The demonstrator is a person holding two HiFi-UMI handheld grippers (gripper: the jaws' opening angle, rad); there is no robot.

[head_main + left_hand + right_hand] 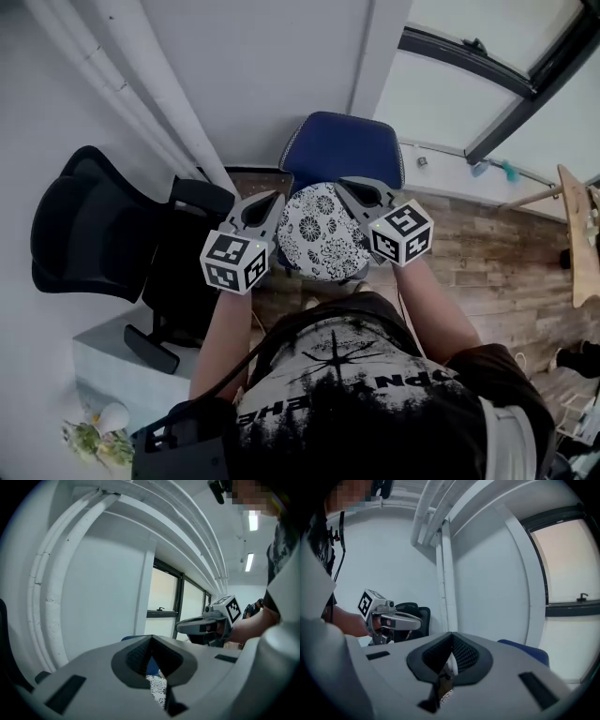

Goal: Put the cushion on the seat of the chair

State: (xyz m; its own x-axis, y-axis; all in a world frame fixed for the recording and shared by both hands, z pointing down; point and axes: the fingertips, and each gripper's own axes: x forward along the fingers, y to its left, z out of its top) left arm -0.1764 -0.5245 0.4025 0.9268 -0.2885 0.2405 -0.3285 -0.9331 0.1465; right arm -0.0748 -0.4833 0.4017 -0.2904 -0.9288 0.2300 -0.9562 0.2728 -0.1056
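Observation:
A round white cushion (323, 232) with a black flower print hangs in the air in front of me, above the wooden floor. My left gripper (275, 201) is shut on its left edge, and my right gripper (347, 189) is shut on its right edge. In the left gripper view the printed cloth (157, 692) shows below the closed jaws of the left gripper (151, 640). In the right gripper view a bit of cushion (446, 694) sits under the right gripper (452, 637). The blue chair (342, 150) stands just beyond the cushion, against the wall. Its seat is hidden by the cushion.
A black office chair (84, 225) stands to the left by the white wall pipes (122, 94). A pale box (103, 361) and some flowers (94, 436) lie at lower left. A wooden board (577, 234) leans at the right edge. Window frames (506, 84) run behind the blue chair.

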